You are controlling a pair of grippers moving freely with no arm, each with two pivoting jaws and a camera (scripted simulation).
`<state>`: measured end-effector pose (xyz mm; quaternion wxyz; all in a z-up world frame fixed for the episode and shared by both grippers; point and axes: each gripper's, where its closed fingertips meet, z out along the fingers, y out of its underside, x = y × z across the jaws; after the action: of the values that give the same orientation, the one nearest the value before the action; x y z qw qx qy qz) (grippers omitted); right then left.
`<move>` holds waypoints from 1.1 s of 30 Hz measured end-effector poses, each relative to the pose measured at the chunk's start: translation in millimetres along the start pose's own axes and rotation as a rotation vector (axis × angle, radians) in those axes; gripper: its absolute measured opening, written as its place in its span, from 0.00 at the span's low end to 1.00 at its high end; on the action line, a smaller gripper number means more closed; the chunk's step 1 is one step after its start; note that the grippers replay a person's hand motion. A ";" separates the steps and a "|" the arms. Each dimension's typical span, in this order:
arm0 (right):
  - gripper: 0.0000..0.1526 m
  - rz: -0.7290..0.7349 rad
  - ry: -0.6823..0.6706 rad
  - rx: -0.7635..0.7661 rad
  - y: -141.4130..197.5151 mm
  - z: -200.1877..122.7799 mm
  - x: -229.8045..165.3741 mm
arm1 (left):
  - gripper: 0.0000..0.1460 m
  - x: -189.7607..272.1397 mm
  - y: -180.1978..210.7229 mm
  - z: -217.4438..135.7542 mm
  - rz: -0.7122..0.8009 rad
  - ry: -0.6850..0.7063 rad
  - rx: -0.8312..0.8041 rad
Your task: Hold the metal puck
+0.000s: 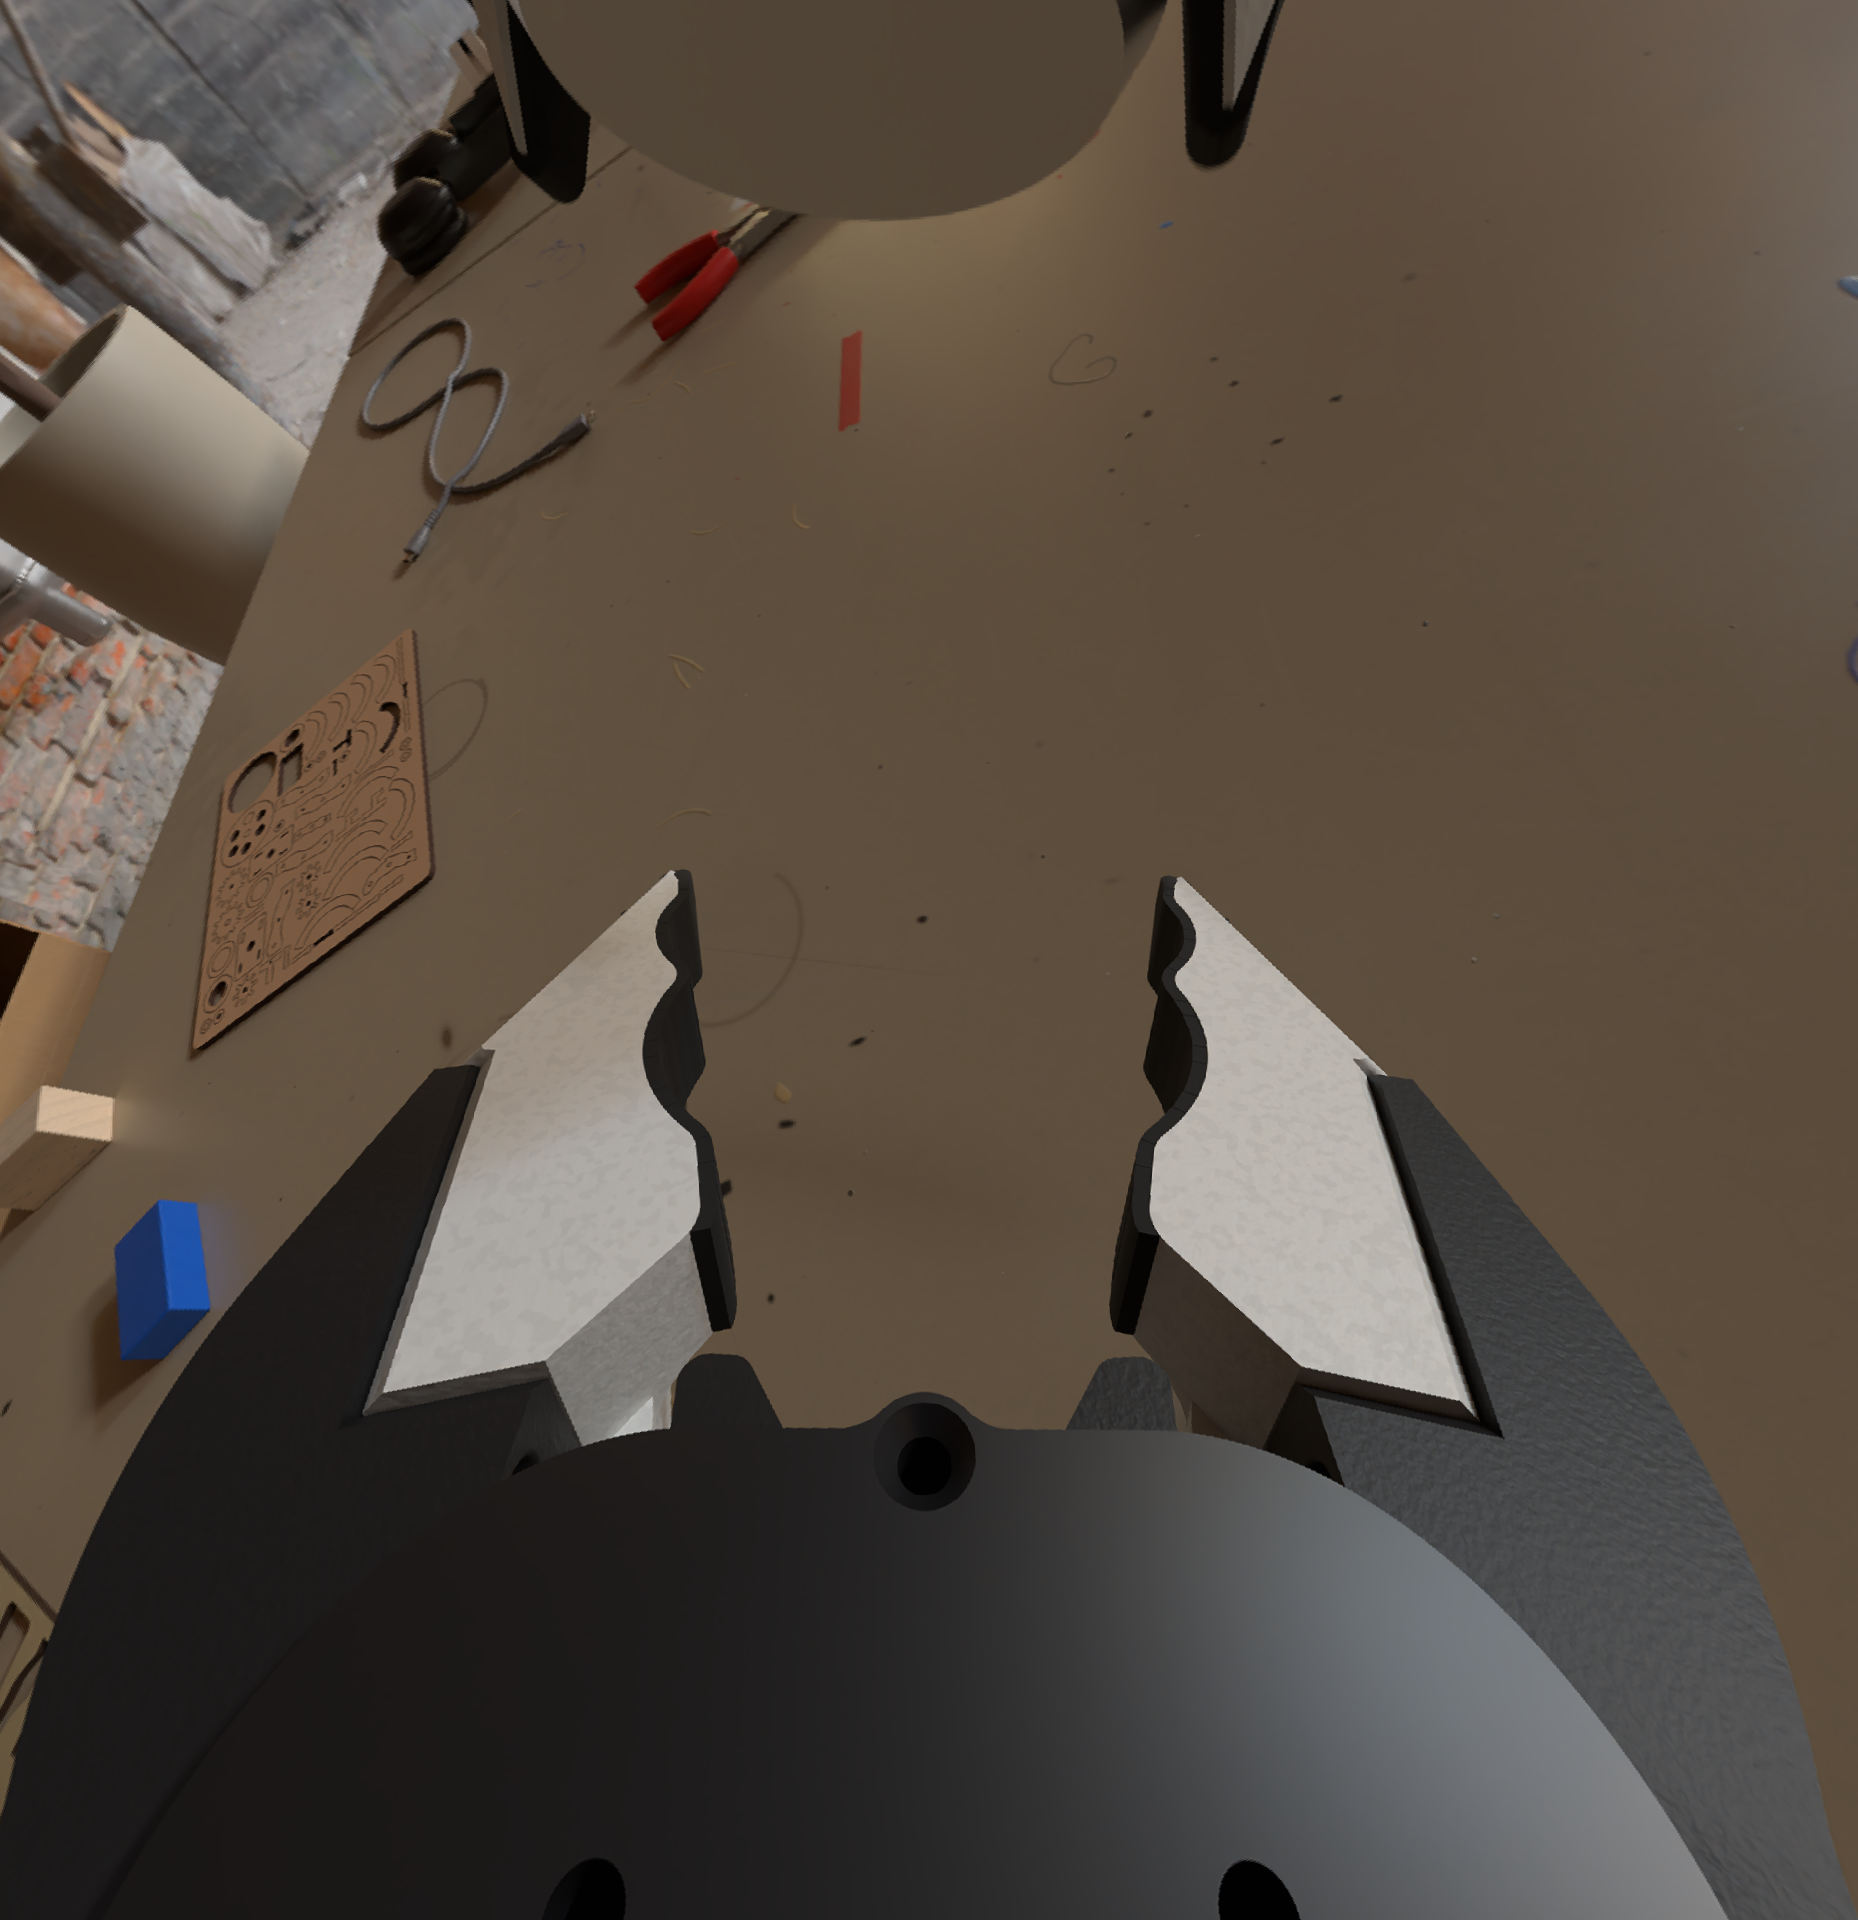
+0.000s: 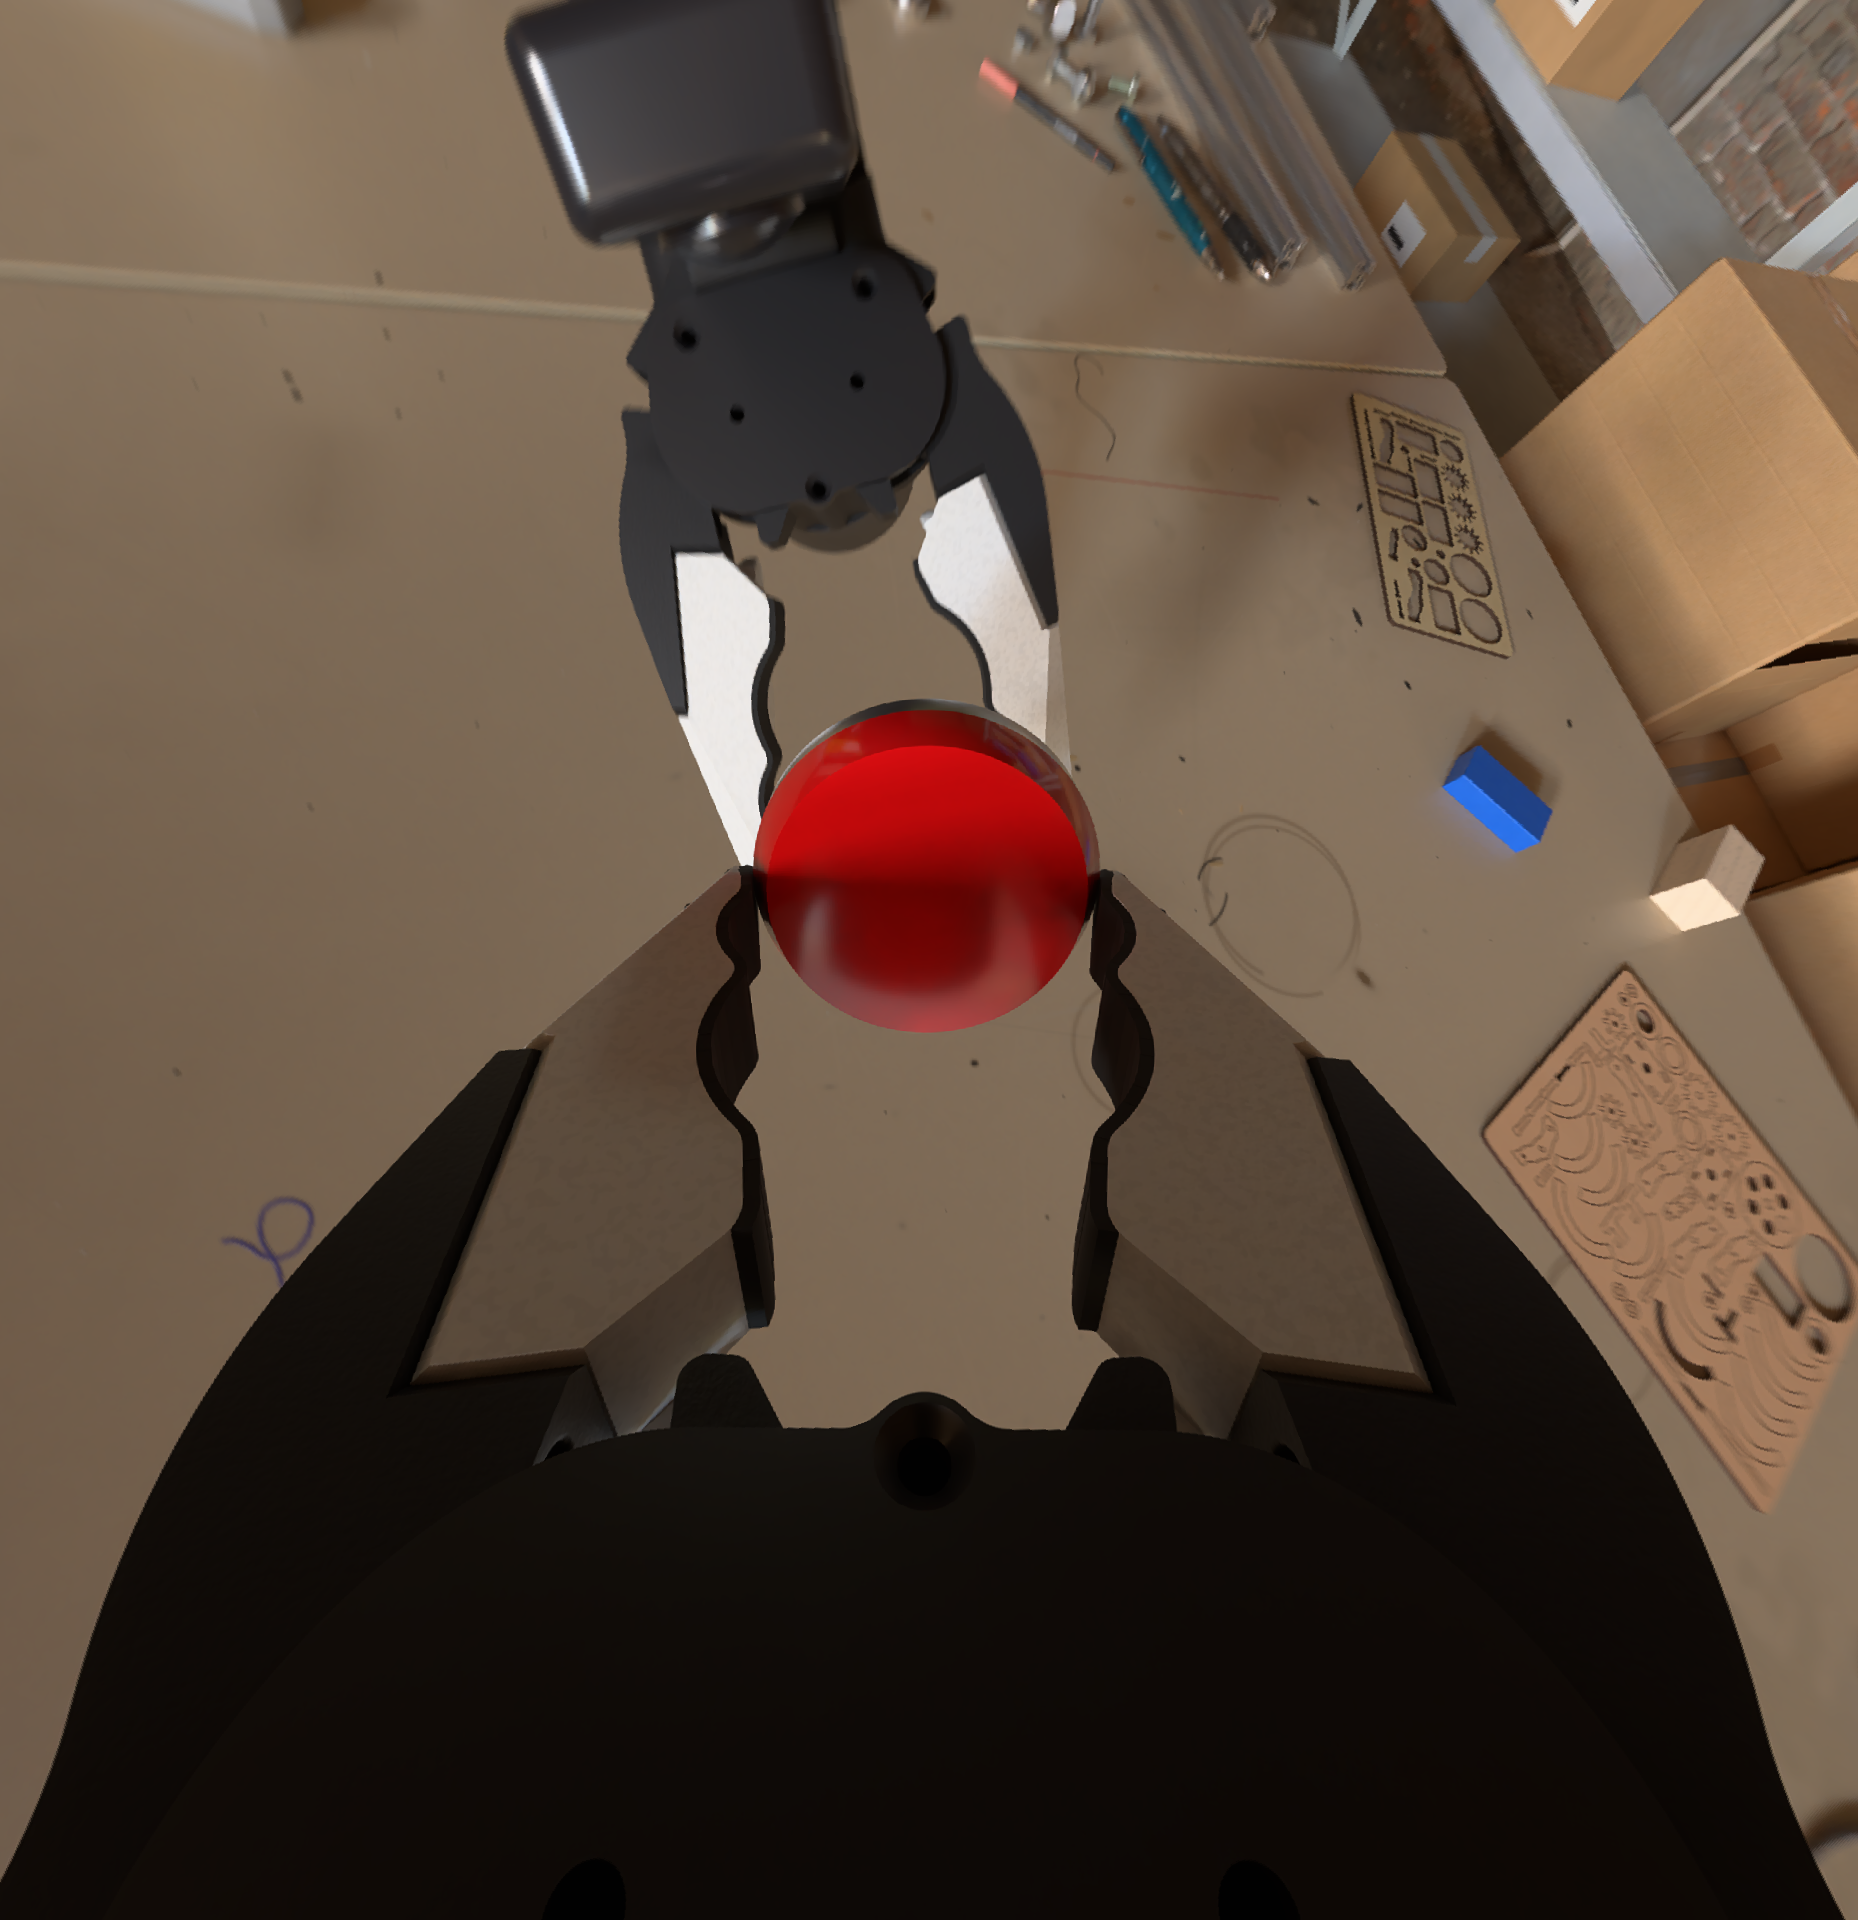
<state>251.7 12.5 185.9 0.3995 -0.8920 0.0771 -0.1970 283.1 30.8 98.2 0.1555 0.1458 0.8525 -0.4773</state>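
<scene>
The metal puck (image 2: 920, 935) is a round disc with a red face and a thin metal rim. My right gripper (image 2: 923, 883) is shut on it, one fingertip on each side of its rim, holding it above the tan table (image 2: 385, 727). My left gripper (image 2: 889, 686) shows beyond and below the puck, open and apart from it. In the left wrist view my left gripper (image 1: 925, 888) is open and empty over the table (image 1: 1112, 623). The puck's grey underside (image 1: 821, 94) hangs at the top edge between the right gripper's fingers (image 1: 546, 125).
A blue block (image 2: 1496, 798) and a pale wood block (image 2: 1704, 888) lie at the right, near cardboard boxes (image 2: 1714, 468). Laser-cut wood sheets (image 2: 1683, 1226) lie on the table. Red pliers (image 1: 691, 275) and a grey cable (image 1: 457, 416) lie farther off.
</scene>
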 end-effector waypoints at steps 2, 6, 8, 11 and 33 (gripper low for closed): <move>0.42 -0.048 0.013 -0.042 3.2 1.0 -3.2 | 0.60 3.1 -0.5 -0.2 0.005 0.016 -0.008; 0.42 -0.076 0.010 -0.056 3.9 0.6 -7.3 | 0.60 6.0 -1.0 -0.6 0.016 0.032 -0.003; 0.42 -0.101 -0.016 -0.039 3.7 -0.1 -11.6 | 0.60 9.3 -1.8 -1.1 0.032 0.057 0.008; 0.42 -0.128 -0.068 -0.011 3.6 -0.6 -18.9 | 0.60 17.6 -4.0 -1.9 0.047 0.123 0.044; 0.42 0.071 -0.033 0.172 -24.4 4.0 4.8 | 0.59 13.9 -23.0 -4.1 -0.239 0.223 0.422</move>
<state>257.2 30.2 202.9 0.4826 -0.8542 0.0850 -0.1741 260.9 24.1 112.2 -0.0310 0.1251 0.7571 -0.6404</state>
